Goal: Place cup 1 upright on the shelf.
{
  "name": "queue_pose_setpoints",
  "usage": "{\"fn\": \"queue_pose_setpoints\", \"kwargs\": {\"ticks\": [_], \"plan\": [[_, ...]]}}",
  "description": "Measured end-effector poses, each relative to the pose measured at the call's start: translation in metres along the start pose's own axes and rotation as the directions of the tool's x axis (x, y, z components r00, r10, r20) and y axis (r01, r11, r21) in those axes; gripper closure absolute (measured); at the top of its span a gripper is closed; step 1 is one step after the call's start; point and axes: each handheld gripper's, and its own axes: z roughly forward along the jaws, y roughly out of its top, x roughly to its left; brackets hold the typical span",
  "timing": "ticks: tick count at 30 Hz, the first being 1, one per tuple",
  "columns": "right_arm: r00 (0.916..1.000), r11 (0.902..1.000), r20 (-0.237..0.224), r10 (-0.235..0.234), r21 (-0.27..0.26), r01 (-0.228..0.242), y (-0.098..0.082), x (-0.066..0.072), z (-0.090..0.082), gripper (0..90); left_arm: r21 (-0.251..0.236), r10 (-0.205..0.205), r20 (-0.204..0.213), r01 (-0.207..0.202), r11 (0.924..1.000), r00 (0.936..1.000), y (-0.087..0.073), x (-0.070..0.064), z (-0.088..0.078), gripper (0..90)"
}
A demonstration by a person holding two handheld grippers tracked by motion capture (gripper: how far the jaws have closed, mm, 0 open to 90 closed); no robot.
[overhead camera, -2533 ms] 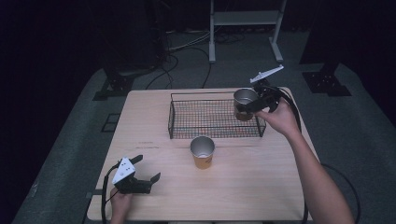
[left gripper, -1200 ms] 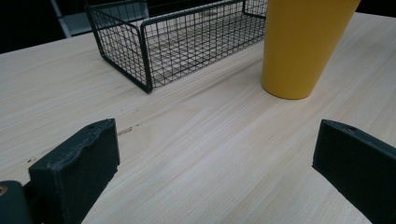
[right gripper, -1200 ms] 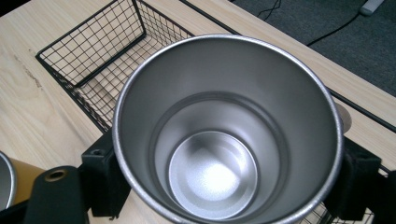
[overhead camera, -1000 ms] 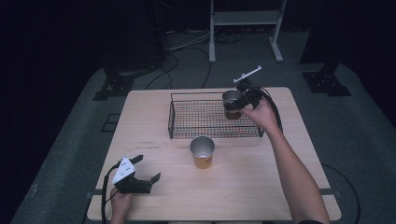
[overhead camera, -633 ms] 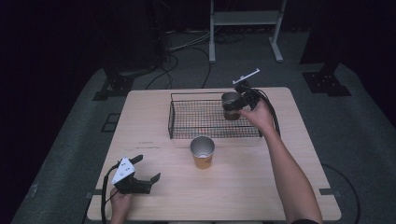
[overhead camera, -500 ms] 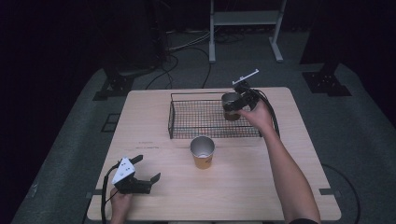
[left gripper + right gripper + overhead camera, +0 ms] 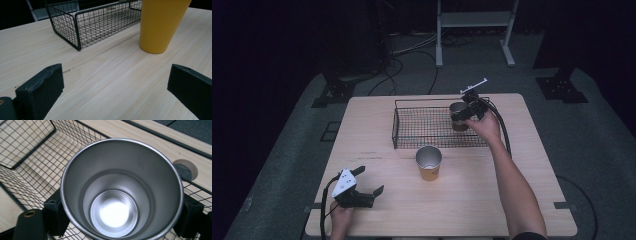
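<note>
A steel cup stands upright between the jaws of my right gripper, which is shut on its sides. In the right gripper view the cup's shiny empty inside faces me, with black pads pressing on both sides. The cup hangs low inside the right end of the black wire basket; whether it touches the basket floor I cannot tell. A yellow cup with a steel lining stands in front of the basket. My left gripper rests open at the near left, pointing toward the yellow cup.
The light wooden table has bare room at its near right and far left. A round cable hole sits in the tabletop just past the basket's far rim. Behind the table are a metal stand and floor cables.
My right gripper has carried the steel cup from beside the basket's right end over the rim, leftward and down into the basket. The left gripper has stayed put.
</note>
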Motion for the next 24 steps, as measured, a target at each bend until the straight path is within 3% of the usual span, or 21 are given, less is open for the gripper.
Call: {"fn": "queue_pose_setpoints", "kwargs": {"ticks": [11,16,24], "plan": [[0.9999,0.9990,0.008,0.006,0.045,-0.007,-0.003,0.001,0.018,17.6,-0.001,0.001,0.002,-0.001,1.0000,1.0000,0.000,0.000,0.000,0.0],[0.9993,0.9986,0.034,0.016,0.050,-0.018,-0.009,-0.003,0.025,17.5,0.000,0.001,0.002,-0.001,1.0000,1.0000,0.000,0.000,0.000,0.0],[0.9987,0.9971,0.038,0.033,0.067,-0.036,-0.014,-0.008,0.027,17.5,0.000,0.003,0.001,-0.003,1.0000,1.0000,0.000,-0.001,0.000,0.0]]}}
